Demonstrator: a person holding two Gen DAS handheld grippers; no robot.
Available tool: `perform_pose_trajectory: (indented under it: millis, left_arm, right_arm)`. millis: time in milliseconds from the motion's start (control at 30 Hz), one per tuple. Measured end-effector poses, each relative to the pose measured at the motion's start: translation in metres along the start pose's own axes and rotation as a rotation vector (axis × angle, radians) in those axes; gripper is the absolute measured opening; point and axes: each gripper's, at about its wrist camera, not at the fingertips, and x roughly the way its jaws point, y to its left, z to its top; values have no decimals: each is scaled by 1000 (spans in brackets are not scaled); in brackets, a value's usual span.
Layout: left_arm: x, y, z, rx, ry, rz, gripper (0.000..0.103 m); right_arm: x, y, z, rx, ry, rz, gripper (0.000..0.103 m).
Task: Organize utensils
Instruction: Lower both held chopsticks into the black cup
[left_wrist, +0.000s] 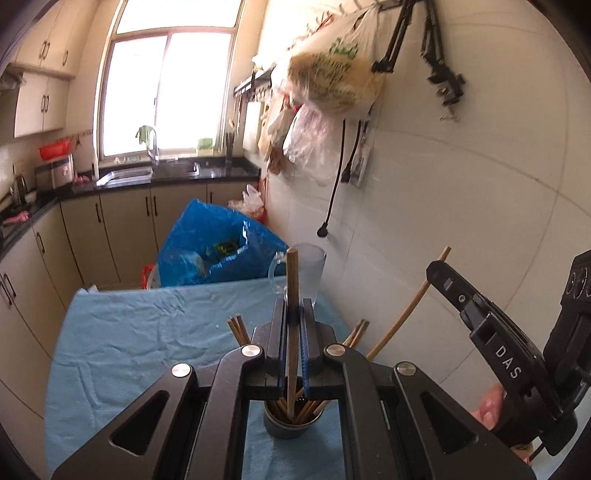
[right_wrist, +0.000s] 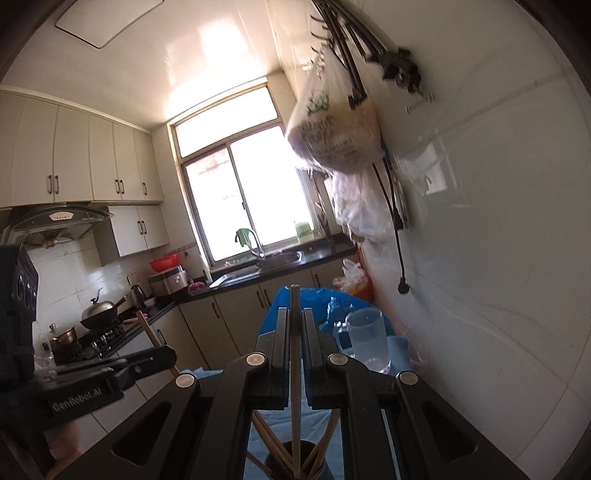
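Right now both sets of fingers are closed, each pinching a single chopstick. Seen from the left wrist, the left gripper (left_wrist: 293, 314) clamps a dark brown chopstick (left_wrist: 291, 280) between its blue-lined fingers (left_wrist: 282, 332); the stick runs up past the fingertips and down behind them into a round dark holder (left_wrist: 286, 428) that stands on the surface just below the fingers. More chopsticks (left_wrist: 238, 328) lean out of that holder to either side of the fingers, their tips fanning left and right. Beyond the fingertips, close to the wall, stands a clear glass mug (left_wrist: 310, 273) on the blue cloth (left_wrist: 140, 332) that covers the surface, and farther off sits a blue plastic bag (left_wrist: 210, 251). To the right of the left fingers the right gripper (left_wrist: 437, 271) comes into view, held by a hand (left_wrist: 489, 404), with a pale chopstick (left_wrist: 413, 302) gripped at its tip and slanting up toward the wall. Seen from the right wrist, that pale chopstick (right_wrist: 294, 321) stands between the closed black fingers (right_wrist: 280, 343), its top above the fingertips and its lower end at the mouth of the holder (right_wrist: 295, 461) beneath them, where other sticks also lean. The mug (right_wrist: 365, 339) is ahead and to the right of these fingers. To their left the left gripper (right_wrist: 162, 354) appears with its brown chopstick (right_wrist: 147, 328) tilted upward.
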Motion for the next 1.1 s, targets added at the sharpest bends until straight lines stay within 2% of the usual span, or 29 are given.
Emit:
perform_pose_trajectory:
  millis: [133,333,600,700,867,1000,1100]
  left_arm:
    - [29,13,-12,-42,48,-4,6]
    - [46,19,-30,-58,91,-12,6]
    - [51,24,-55,-42,73,14,6]
    - [58,24,-60,-50,96,6,6]
    - [63,22,-68,-40,95,9,6]
    - [65,18,-71,-8,100,29,6]
    - [64,17,-72,-15,100,23,11]
  right_arm:
    - [23,-8,-12,13,52,-7,6]
    - [41,-10,-30,0,120,-2,6]
    - [59,-11,-66,18,181,10,7]
    - [63,-10,-71,7,191,4,7]
    - [63,-12,-76,-11,155,1,7]
    - [68,-11,-83,-33,174,-12,8]
    - [66,-12,-83,-27,190,-9,8]
